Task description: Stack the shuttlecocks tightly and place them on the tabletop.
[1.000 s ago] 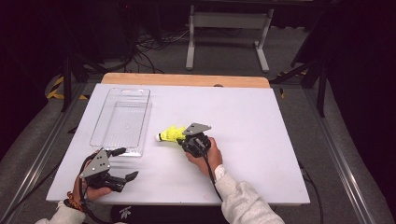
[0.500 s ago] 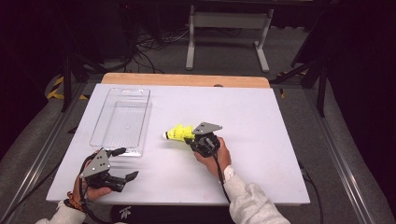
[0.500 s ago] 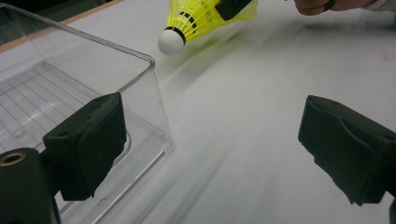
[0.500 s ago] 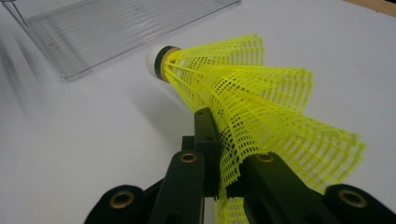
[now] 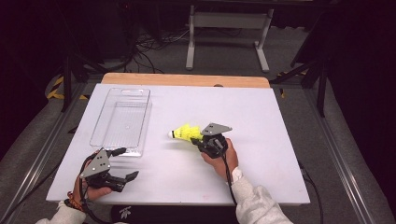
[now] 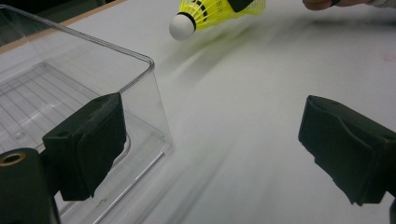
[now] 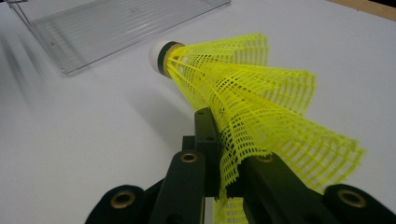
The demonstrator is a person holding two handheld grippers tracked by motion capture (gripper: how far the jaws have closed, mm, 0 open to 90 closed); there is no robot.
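Right gripper view: fingers (image 7: 219,154) pinch yellow mesh shuttlecock (image 7: 247,93) skirt, crumpled.

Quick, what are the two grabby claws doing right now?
Left gripper: open, holding nothing, beside the clear tray.
Right gripper: closed on the yellow shuttlecock.

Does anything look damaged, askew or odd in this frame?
The yellow shuttlecock looks deformed: the right hand-held gripper pinches the edge of its mesh skirt, which buckles into folds instead of a round cone. Otherwise nothing stands out; the clear tray lies flat on the table.
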